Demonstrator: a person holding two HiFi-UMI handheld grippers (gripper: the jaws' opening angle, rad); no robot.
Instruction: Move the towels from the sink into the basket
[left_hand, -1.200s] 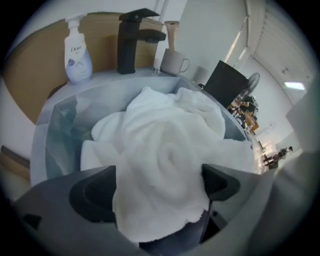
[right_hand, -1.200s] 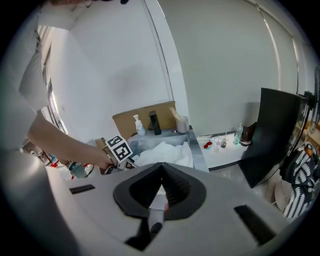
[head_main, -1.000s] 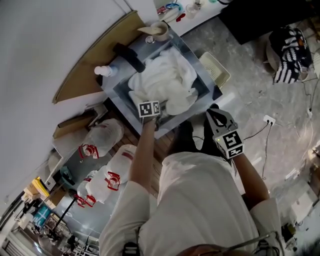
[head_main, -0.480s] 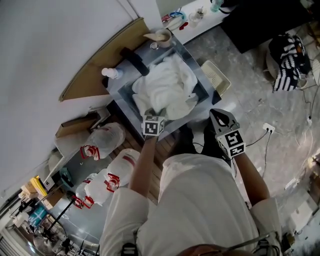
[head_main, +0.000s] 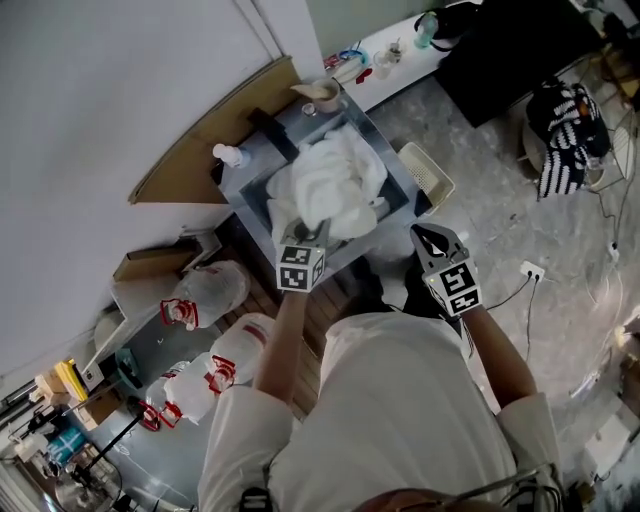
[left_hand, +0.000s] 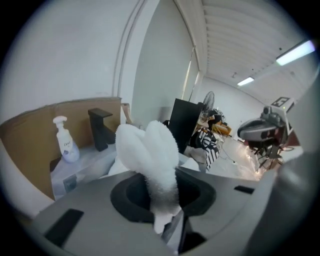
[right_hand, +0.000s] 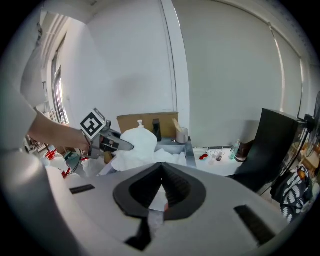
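A second ago my left gripper (head_main: 318, 236) was down in the heap with its jaws wide. They have just been closing, and now they stand narrow, pinched on a fold of white towel (left_hand: 150, 145) that sticks up between the pads like two soft ears. The gripper has also come up off the pile — in the head view its marker cube sits nearer to me than before. The towel is drawn into a peak under it, while its lower part lies with the other towels (head_main: 335, 180) in the sink (head_main: 405, 205). So the pick is made, but the cloth is not yet clear of the basin.

My right gripper (head_main: 428, 238) has scarcely shifted. Its jaws are together with nothing between them, and it hangs just off the sink's near corner, over the floor.

The basket (head_main: 428, 172) stands on the floor just beside the sink, on my right, and I see no towel in it. I judge the task barely begun — this looks like the first carry. With this grip I should be able to lift until the tail comes free, then swing right and down over the basket. The hold is on a small fold only, so the towel may slip out or drag a neighbour over the rim.
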